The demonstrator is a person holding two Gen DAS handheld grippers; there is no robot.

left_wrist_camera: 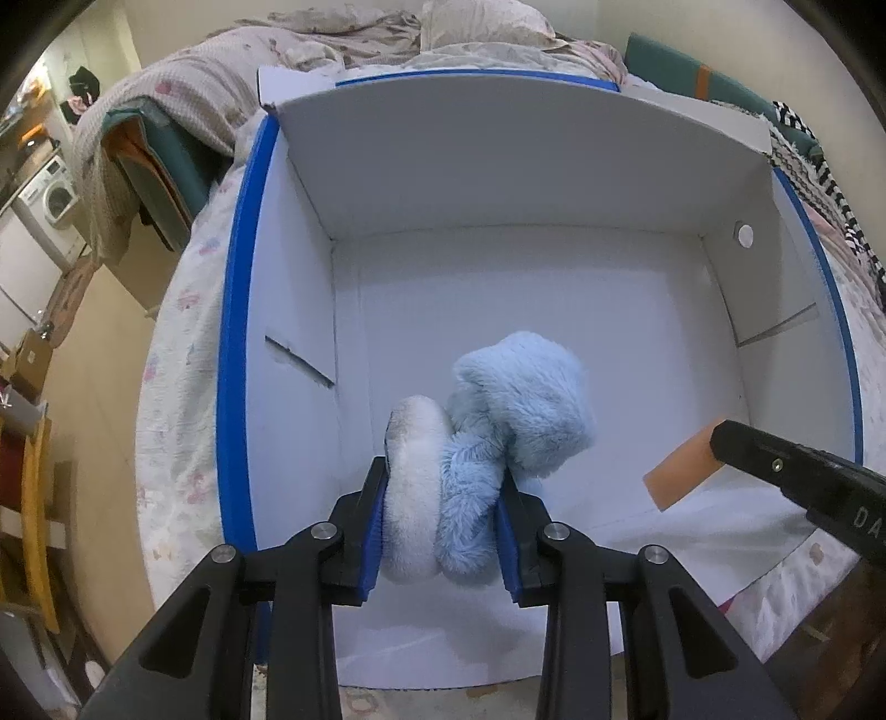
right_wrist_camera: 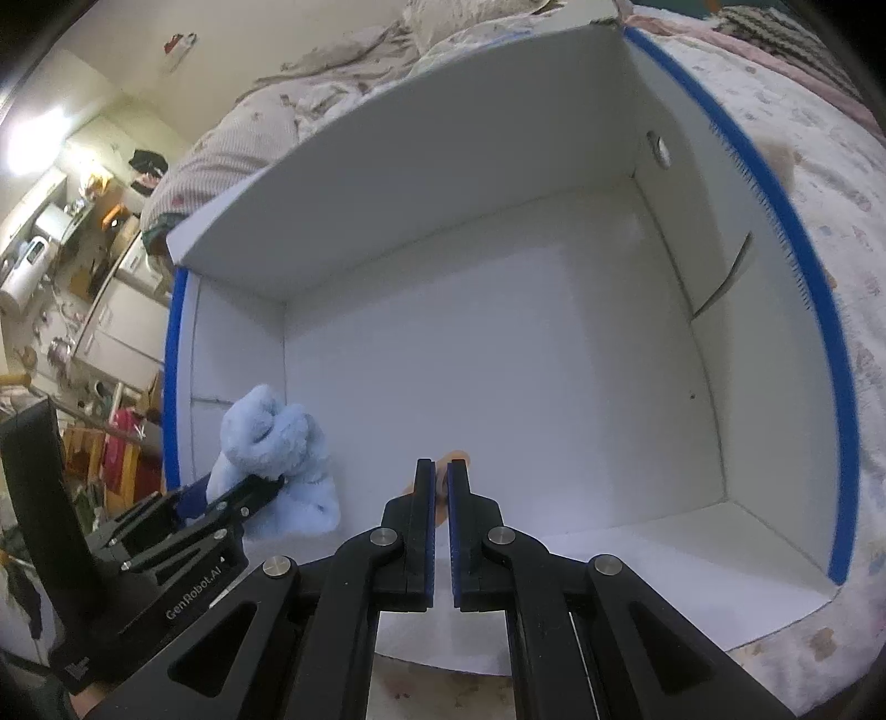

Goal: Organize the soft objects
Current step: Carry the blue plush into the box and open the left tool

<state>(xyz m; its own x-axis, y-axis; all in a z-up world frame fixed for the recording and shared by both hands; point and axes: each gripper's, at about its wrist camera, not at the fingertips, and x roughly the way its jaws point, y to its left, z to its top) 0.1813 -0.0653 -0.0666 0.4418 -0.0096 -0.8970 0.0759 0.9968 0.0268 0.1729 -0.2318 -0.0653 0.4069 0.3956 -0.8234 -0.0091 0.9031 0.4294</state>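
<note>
The left claw (left_wrist_camera: 443,515) was closed around a pale blue and white plush toy (left_wrist_camera: 487,437), its blue-padded fingers (left_wrist_camera: 372,531) pressing the fluffy body from both sides at the lower centre of the left wrist view. The toy's free blue part bulged upward beyond the fingertips, over the white floor of an open white cardboard box (left_wrist_camera: 498,166) with blue edging (left_wrist_camera: 238,332). In the right wrist view the same toy (right_wrist_camera: 277,443) showed at the lower left, pinched by the left claw (right_wrist_camera: 260,487) close to the box's left wall.

The right claw (right_wrist_camera: 441,498) sat at the lower centre of its own view, its jaws nearly together with only a thin gap, gripping a thin orange piece (right_wrist_camera: 443,471) whose edge peeked out past the fingertips. In the left wrist view that orange piece (left_wrist_camera: 684,471) stuck out from the right claw (left_wrist_camera: 720,443) at the right edge, over the box floor and well apart from the toy.

The box (right_wrist_camera: 498,166) rested on a bed with a floral sheet (left_wrist_camera: 177,387); crumpled bedding (left_wrist_camera: 343,33) lay beyond it at the top. A washing machine (left_wrist_camera: 52,199) stood at the far left.
</note>
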